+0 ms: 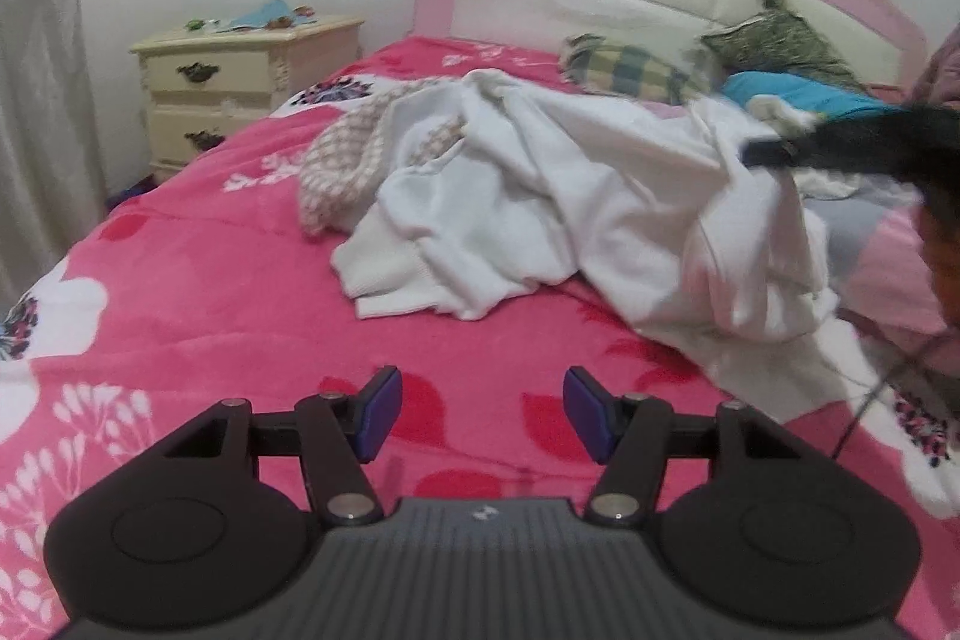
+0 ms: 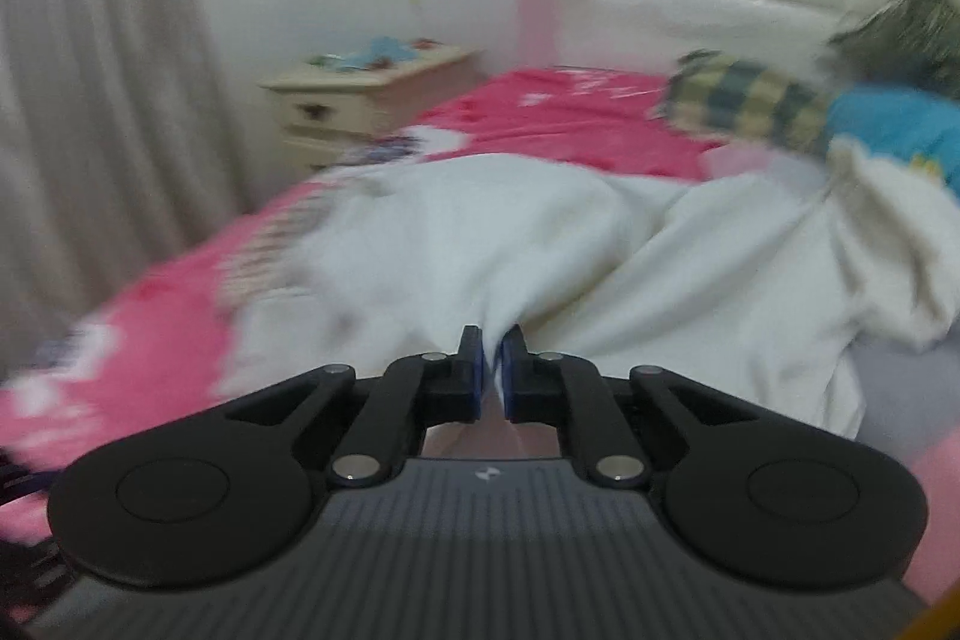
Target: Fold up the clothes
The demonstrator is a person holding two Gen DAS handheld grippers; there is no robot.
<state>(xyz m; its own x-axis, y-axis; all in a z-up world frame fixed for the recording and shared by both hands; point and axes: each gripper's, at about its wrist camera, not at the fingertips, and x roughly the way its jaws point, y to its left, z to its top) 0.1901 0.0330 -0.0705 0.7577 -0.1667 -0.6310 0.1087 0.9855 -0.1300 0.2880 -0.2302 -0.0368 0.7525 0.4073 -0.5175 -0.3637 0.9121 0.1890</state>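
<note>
Our right gripper [image 2: 491, 370] is closed on a fold of the white garment [image 2: 600, 244], crumpled on the pink bed cover [image 1: 210, 280]. Our left gripper [image 1: 477, 415] hangs open, empty. We judge next: spread it flat

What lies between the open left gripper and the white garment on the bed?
Nothing visible: only bare pink bedspread separates the left gripper, its jaws empty, from the white garment. A checked cloth lies at the garment's far left side, out of the path.
</note>
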